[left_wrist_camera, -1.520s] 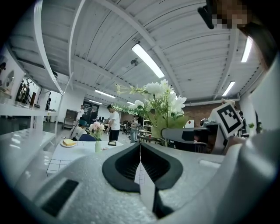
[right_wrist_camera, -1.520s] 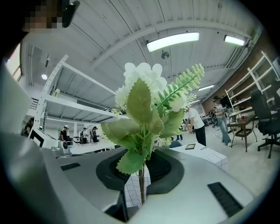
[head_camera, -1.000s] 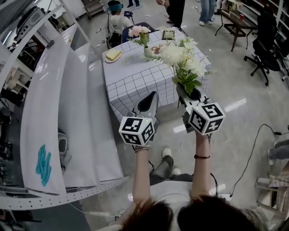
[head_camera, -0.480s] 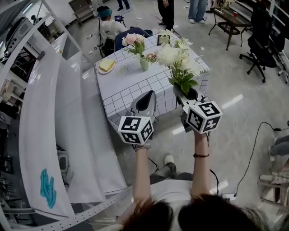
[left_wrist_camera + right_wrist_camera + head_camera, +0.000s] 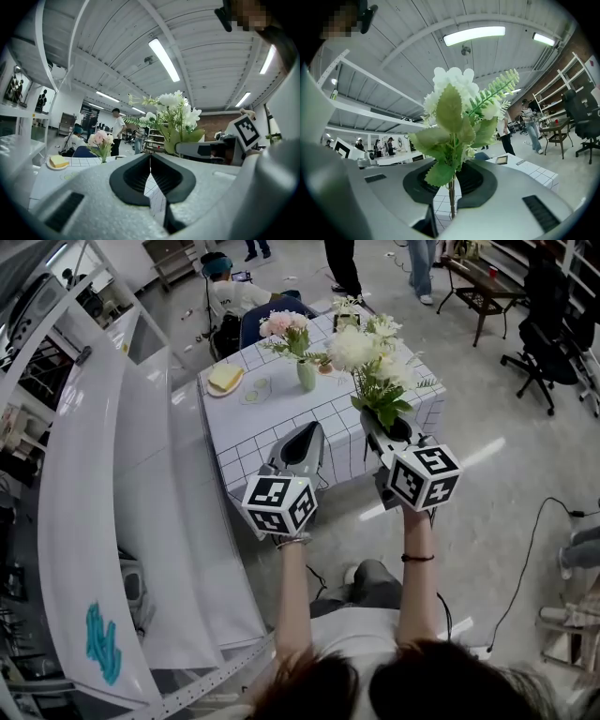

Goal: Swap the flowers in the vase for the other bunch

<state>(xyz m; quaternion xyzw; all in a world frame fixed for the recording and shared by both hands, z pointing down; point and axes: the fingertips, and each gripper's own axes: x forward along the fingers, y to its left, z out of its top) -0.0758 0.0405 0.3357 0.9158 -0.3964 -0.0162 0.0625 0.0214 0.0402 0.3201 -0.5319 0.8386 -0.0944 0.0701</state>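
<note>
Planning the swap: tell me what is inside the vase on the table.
Pink flowers with green leaves stand in the vase; its wall hides their lower stems. The white bunch is in the right claw.

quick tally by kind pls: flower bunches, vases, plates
flower bunches: 2, pink bunch in the vase, white bunch in the right gripper
vase: 1
plate: 1
total: 4

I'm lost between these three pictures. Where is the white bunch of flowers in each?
Head view: white bunch upper right of centre, in the right gripper.
Left gripper view: white bunch just right of centre.
Right gripper view: white bunch centre, stem between the jaws.
Shared landmark: checked table.
</note>
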